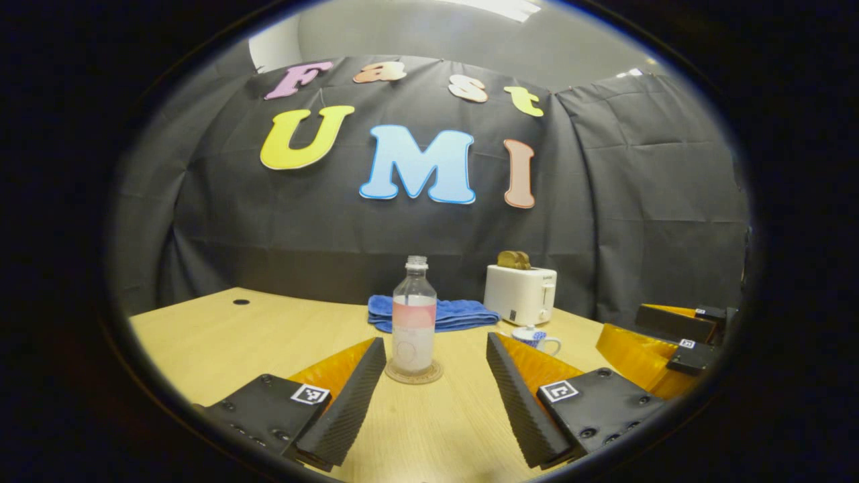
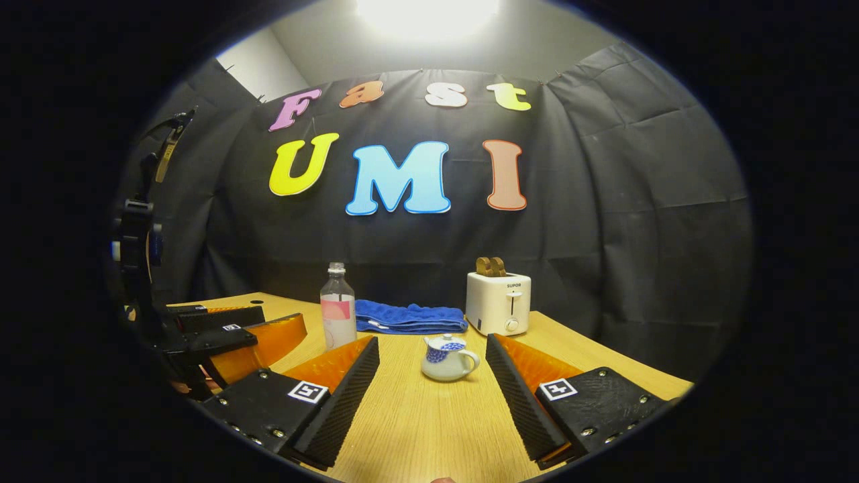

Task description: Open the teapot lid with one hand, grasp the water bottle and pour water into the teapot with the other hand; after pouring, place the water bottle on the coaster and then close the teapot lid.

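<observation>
A clear, capless water bottle (image 1: 414, 315) with a pink label stands upright on a round coaster (image 1: 414, 373) mid-table. My left gripper (image 1: 436, 396) is open, its fingers on either side of the bottle but a little short of it. The small white teapot (image 2: 448, 358) with blue pattern sits with its lid on, ahead of my open right gripper (image 2: 433, 396), between the lines of its two fingers. In the left gripper view the teapot (image 1: 535, 337) peeks out behind the right finger. The bottle (image 2: 337, 307) stands to the teapot's left in the right gripper view.
A white toaster (image 1: 521, 293) with bread in it stands at the back right, and a folded blue towel (image 1: 436, 314) lies behind the bottle. The right gripper (image 1: 671, 339) shows at the right of the left gripper view. The wooden table (image 1: 215, 335) ends at the black cloth wall.
</observation>
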